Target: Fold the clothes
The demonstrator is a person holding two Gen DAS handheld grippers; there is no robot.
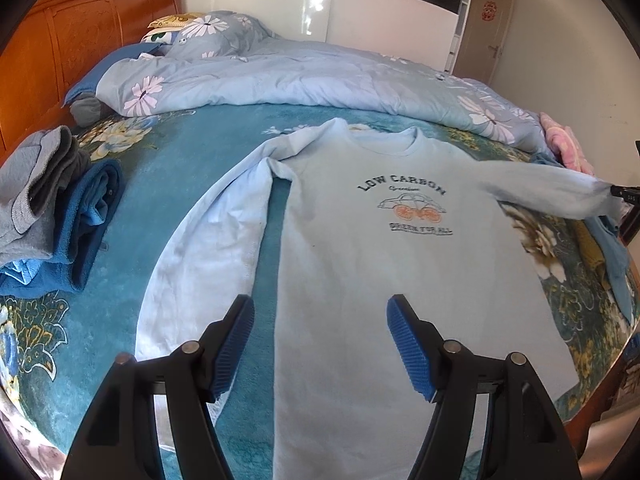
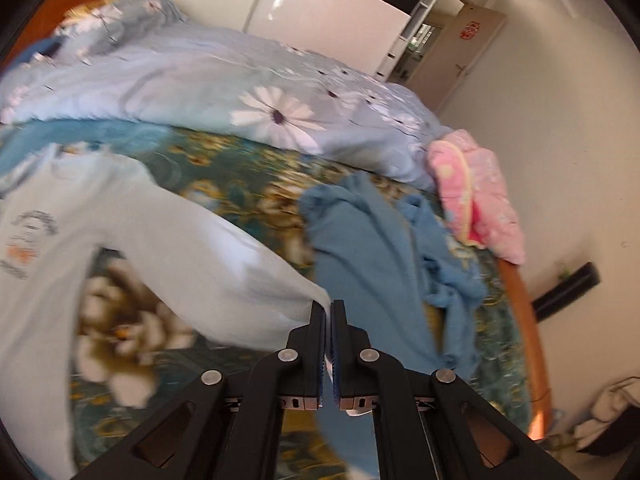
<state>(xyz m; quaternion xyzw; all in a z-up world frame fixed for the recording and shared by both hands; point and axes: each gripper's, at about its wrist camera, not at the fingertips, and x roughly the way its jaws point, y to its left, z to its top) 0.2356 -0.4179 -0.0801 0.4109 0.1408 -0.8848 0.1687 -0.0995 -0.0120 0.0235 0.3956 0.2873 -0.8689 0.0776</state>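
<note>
My right gripper (image 2: pixel 327 308) has its fingers clamped on the sleeve cuff (image 2: pixel 296 300) of the pale blue sweatshirt (image 1: pixel 380 248), which lies face-up on the bed (image 1: pixel 192 168). My left gripper (image 1: pixel 320 312) hangs wide and empty above its hem.

A home bedroom; bed (image 1: pixel 168 184), quilt (image 1: pixel 300 76), wooden headboard (image 1: pixel 80 40).

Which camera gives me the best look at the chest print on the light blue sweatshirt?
Left wrist view: the print on the sweatshirt faces the camera, sharp and readable. In the right wrist view the print sits blurred and skewed at the left edge.
</note>
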